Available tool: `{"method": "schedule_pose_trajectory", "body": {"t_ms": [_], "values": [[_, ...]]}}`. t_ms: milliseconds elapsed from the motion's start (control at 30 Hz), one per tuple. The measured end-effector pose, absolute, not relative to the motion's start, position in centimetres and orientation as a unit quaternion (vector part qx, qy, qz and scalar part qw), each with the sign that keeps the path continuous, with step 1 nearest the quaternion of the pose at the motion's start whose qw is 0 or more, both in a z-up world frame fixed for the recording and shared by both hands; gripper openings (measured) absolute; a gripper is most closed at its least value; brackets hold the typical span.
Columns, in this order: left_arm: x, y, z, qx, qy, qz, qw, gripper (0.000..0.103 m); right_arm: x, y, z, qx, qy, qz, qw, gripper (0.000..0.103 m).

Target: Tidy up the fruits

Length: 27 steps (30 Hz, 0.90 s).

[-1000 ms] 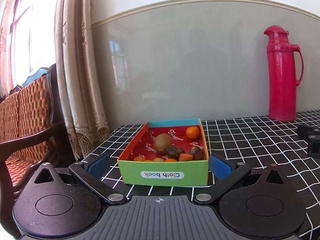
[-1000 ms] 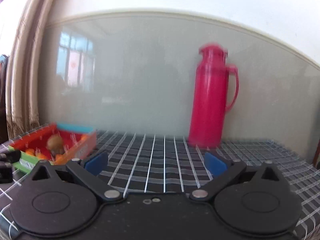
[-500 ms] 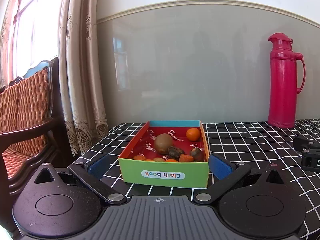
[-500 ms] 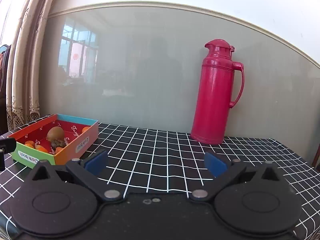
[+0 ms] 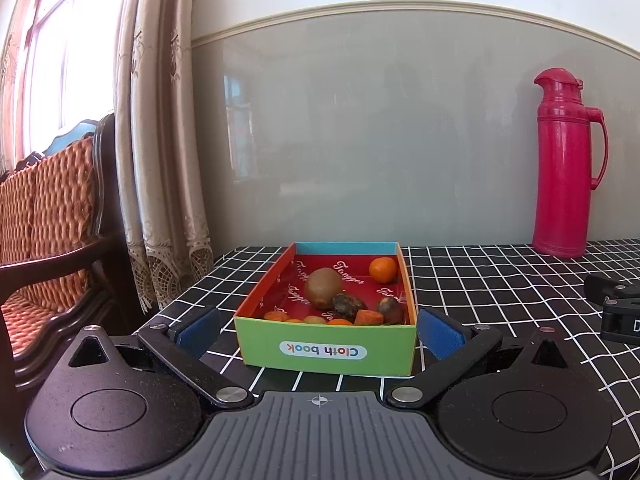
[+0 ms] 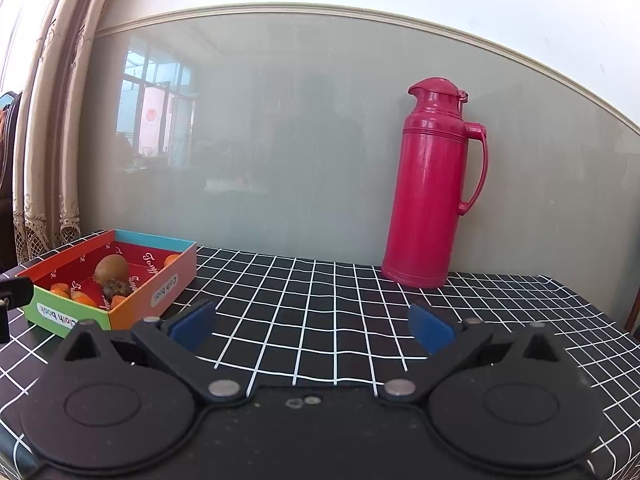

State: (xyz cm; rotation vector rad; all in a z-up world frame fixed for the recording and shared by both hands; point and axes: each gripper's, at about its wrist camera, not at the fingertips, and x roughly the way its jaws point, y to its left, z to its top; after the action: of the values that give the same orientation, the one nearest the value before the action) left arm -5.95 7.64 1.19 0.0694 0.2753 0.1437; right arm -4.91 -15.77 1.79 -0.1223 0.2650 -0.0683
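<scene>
My left gripper (image 5: 318, 330) is spread wide and holds nothing; its blue pads stand to either side of the near end of the box (image 5: 326, 350), not touching it as far as I can tell. My right gripper (image 6: 312, 326) is likewise spread and empty, low over bare checked worktop (image 6: 320, 300), with the red flask (image 6: 434, 184) well beyond. All the fruit I can see lies inside the box: a kiwi (image 5: 323, 288) in the middle, a small orange (image 5: 383, 269) at the far right corner, two dark fruits and several orange pieces along the near wall. No fruit lies loose on the cloth in either view. That fits a box just filled, or one about to be sorted from. If I do go in, I should come from above, clear of the thin card walls, and close gently on the soft fruit.
</scene>
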Motion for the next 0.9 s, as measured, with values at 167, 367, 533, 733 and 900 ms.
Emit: {"method": "schedule_pose_trajectory", "body": {"t_ms": [167, 367, 533, 733, 900], "values": [[-5.95, 7.62, 1.17, 0.035, 0.138, 0.069, 0.987, 0.103, -4.84, -15.68, 1.75, -0.062, 0.133, -0.033, 0.989, 0.103], [-5.97, 7.76, 1.17, 0.036, 0.138, 0.069, 0.987, 0.103, -4.83, -15.65, 1.75, -0.061, 0.132, -0.032, 0.989, 0.103], [-5.98, 7.94, 1.17, 0.033, 0.138, 0.067, 0.988, 0.103, -4.80, -15.64, 1.74, -0.061, 0.132, -0.032, 0.989, 0.103], [-6.02, 8.00, 1.14, 0.034, 0.137, 0.064, 0.988, 0.103, -4.82, -15.58, 1.72, -0.062, 0.133, -0.031, 0.989, 0.103], [-6.07, 8.10, 1.12, 0.034, 0.137, 0.063, 0.988, 0.103, -4.83, -15.58, 1.71, -0.061, 0.133, -0.031, 0.989, 0.103]]}}
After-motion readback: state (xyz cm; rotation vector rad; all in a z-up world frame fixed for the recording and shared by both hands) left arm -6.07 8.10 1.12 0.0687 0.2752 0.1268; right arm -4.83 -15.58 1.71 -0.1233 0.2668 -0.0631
